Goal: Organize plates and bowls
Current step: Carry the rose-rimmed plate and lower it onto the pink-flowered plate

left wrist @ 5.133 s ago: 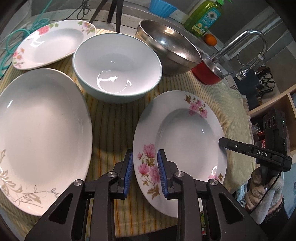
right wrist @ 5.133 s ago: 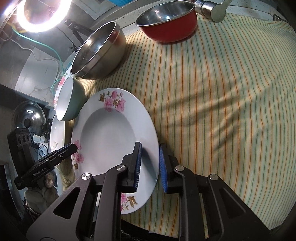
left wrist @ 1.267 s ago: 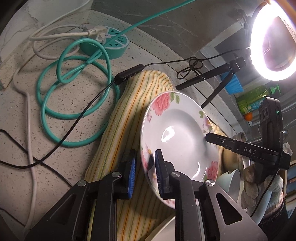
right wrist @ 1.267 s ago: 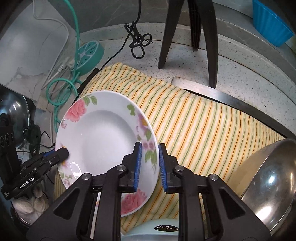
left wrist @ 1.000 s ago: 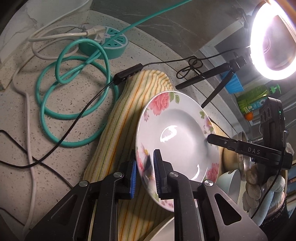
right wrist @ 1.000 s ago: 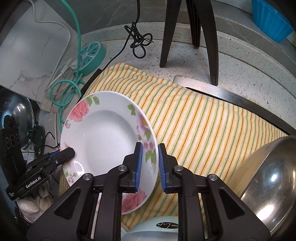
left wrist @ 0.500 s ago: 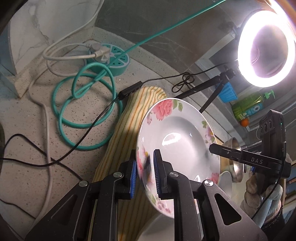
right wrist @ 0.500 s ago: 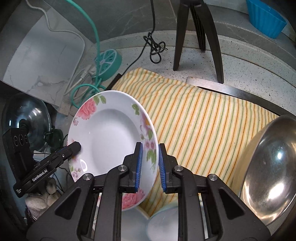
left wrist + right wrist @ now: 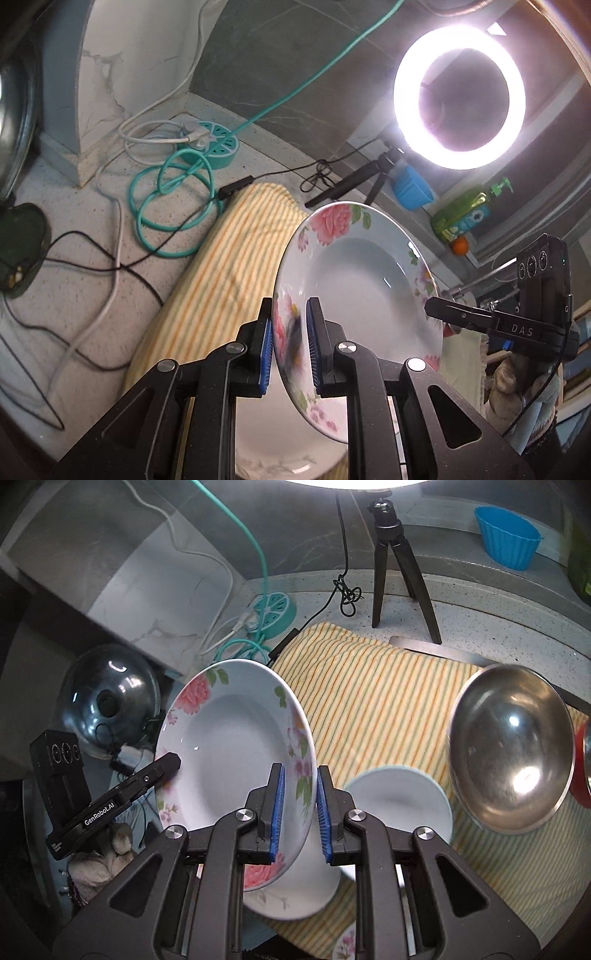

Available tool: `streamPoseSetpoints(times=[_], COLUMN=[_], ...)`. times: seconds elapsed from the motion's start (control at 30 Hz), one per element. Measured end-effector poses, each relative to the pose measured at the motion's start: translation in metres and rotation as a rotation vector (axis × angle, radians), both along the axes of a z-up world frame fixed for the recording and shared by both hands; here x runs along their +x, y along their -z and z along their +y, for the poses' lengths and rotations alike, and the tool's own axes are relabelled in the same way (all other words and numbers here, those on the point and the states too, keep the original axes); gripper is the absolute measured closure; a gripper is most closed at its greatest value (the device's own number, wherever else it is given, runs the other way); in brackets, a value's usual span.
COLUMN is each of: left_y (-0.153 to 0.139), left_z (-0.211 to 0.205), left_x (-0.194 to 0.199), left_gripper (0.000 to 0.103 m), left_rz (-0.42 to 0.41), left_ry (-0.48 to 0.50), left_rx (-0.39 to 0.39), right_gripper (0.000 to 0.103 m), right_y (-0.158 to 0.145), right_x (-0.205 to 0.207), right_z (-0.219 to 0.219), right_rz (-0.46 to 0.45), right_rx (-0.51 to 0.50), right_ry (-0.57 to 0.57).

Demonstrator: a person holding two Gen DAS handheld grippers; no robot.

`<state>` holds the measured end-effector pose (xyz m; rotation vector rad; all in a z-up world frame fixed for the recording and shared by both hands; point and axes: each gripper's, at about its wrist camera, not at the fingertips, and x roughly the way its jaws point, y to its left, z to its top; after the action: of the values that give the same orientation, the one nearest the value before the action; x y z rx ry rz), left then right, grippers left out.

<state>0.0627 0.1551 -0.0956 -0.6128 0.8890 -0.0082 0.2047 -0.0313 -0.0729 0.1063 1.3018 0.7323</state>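
A white soup plate with pink flowers [image 9: 354, 280] hangs tilted in the air above the striped cloth [image 9: 229, 266]. My left gripper [image 9: 290, 317] is shut on its near rim. My right gripper [image 9: 298, 790] is shut on the opposite rim of the same plate [image 9: 236, 746]. Each view shows the other gripper's black finger at the plate's far edge. Below lie a large white plate with a grey pattern [image 9: 295, 890], a white bowl with a teal outside [image 9: 399, 801], a steel bowl [image 9: 509, 749] and a red bowl [image 9: 581, 771]. Another flowered plate [image 9: 347, 941] peeks in at the bottom.
A lit ring light [image 9: 458, 96] stands on a small black tripod [image 9: 399, 576] behind the cloth. A teal power strip [image 9: 210, 147] with coiled cable [image 9: 173, 206] and black wires lies on the speckled counter. A blue cup [image 9: 506, 539] and green soap bottle [image 9: 461, 218] sit at the back.
Both grippers have risen with the flowered plate held between them. It now hangs higher above the cloth, and more of the counter and bowls shows beneath it.
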Motion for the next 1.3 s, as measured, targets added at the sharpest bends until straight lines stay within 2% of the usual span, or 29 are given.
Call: streamPoseSetpoints(times=[0.23,0.5,0.8,1.0,1.3], left_y=[-0.009,0.000,0.032,0.059,0.070], left_z=[-0.046,-0.101,-0.164,-0.197,-0.218], left_x=[-0.033,-0.050,-0.055,-0.053,-0.050], left_gripper=[0.088,0.088,0.088,0.088,0.088], left_rz=[-0.009,0.013,0.080,0.146,0.188], left_ry=[0.036,0.110,0.208,0.263,0.301], left_rx=[-0.003,-0.024,-0.042,-0.047,0.001], right_gripper=[0.085,0.086,0.085,0.085,0.085], right_y=[-0.015,-0.011,0.015,0.044,0.073], right_x=[-0.040,-0.069,-0.092,-0.103,-0.111], right_z=[-0.057,-0.127,-0.197,-0.234,-0.244], right_rz=[-0.005,0.006,0.043,0.091,0.112], right_rx=[0.021,0.009,-0.052,-0.105,-0.166], right_ry=[0.014,0.058,0.130,0.183,0.181])
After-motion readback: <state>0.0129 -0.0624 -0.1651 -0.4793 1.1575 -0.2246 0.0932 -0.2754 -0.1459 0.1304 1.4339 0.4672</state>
